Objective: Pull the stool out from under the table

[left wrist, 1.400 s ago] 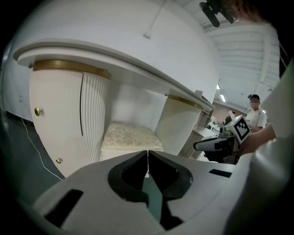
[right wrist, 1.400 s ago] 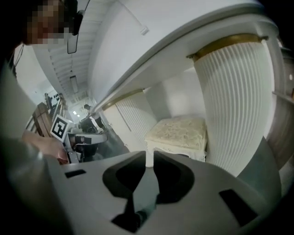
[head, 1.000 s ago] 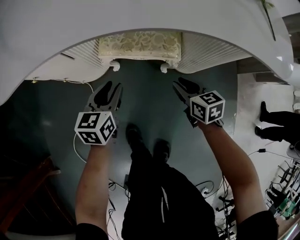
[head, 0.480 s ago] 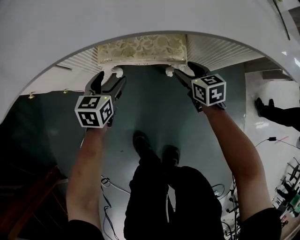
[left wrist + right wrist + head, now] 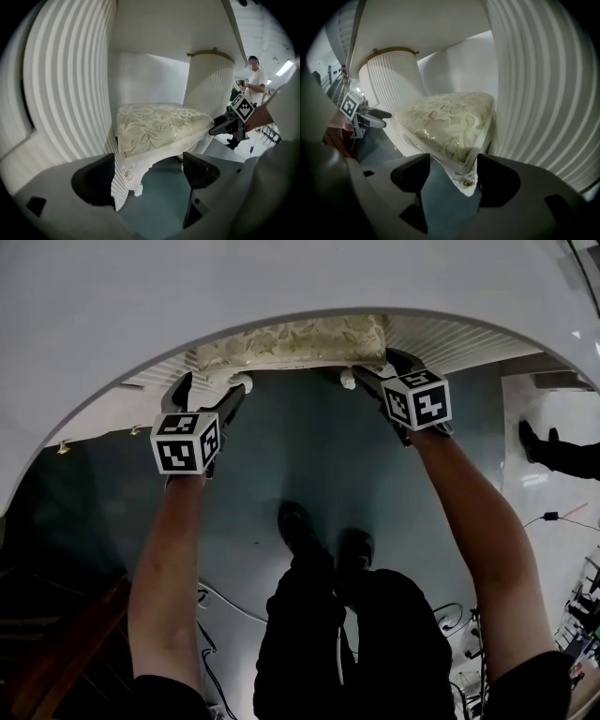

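The stool (image 5: 291,341) is found tucked under the white surface (image 5: 281,277). In the head view only its front edge shows beyond the curved rim.

The left tool (image 5: 147,180) is set at the stool's front corner on the person's left. The carved corner leg is seen between its jaws, close beside the jaw on that view's left and well apart from the other. The jaws are opening, and no pad is seen pressing on the leg.

The right tool (image 5: 454,180) is set at the opposite front corner. That corner, with its gold stud, stands between the jaws, nearer the jaw on that view's right. These jaws are opening too, and no clamp on the wood is noted.

Ribbed white panels (image 5: 65,79) flank the stool closely on both sides, and a fluted column (image 5: 208,89) is seen behind it. The rim of the surface overhangs the seat.

On the dark grey-green floor (image 5: 309,456) the person's shoes (image 5: 319,535) are placed well back from the stool, with cables (image 5: 220,601) lying farther back. A bystander (image 5: 253,79) is recorded at the far right of the left gripper view.

The stool stands upright. Its cushion is cream with a pale gold leaf pattern. Its frame is white and carved, with a scalloped apron and scrolled feet.
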A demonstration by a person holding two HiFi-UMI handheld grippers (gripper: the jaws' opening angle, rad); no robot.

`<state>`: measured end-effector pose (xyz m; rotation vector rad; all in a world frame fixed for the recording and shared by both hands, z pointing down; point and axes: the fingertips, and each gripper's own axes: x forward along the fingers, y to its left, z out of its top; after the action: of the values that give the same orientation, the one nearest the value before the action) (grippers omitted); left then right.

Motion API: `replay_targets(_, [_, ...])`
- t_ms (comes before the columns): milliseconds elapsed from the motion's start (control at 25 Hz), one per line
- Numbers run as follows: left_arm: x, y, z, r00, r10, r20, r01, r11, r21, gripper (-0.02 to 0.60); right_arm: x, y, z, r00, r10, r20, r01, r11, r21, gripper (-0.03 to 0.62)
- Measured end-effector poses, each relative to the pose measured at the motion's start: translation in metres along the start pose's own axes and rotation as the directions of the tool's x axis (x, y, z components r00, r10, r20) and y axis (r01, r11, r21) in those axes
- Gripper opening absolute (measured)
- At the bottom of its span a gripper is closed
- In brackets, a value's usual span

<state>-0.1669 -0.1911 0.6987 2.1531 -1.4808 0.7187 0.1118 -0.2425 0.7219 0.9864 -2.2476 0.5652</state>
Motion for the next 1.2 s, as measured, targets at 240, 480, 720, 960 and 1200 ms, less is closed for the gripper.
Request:
replay_targets(240, [0.025,-0.002,0.008,0.996,-0.079,-0.029,0.079,0.997,0.002,0.485,0.003,-0.001,-0.005,0.999,-0.016,-0.031,0.014,0.999,-0.039,0.275])
replay_targets(480, [0.019,-0.01,0.01,0.995,-0.103,-0.02,0.102,0.995,-0.018,0.499,-0.002,0.002,-0.008,0.999,-0.004,-0.036,0.002,0.998,-0.056,0.249])
replay_targets(720, [0.0,-0.032,-0.012,0.991,-0.128,-0.023,0.127,0.99,-0.061,0.494,-0.016,0.007,-0.029,0.999,-0.008,-0.049,0.005,0.998,-0.061,0.245])
replay_targets(960, [-0.014,-0.043,-0.021,0.996,-0.093,-0.007,0.091,0.987,-0.133,0.494,-0.032,0.021,-0.047,0.997,0.023,-0.069,-0.026,0.999,-0.046,0.239])
replay_targets(1200, [-0.007,-0.013,0.025,0.985,-0.17,0.024,0.169,0.937,-0.306,0.485,-0.024,0.021,0.0,0.986,0.166,-0.024,-0.162,0.979,0.123,0.378])
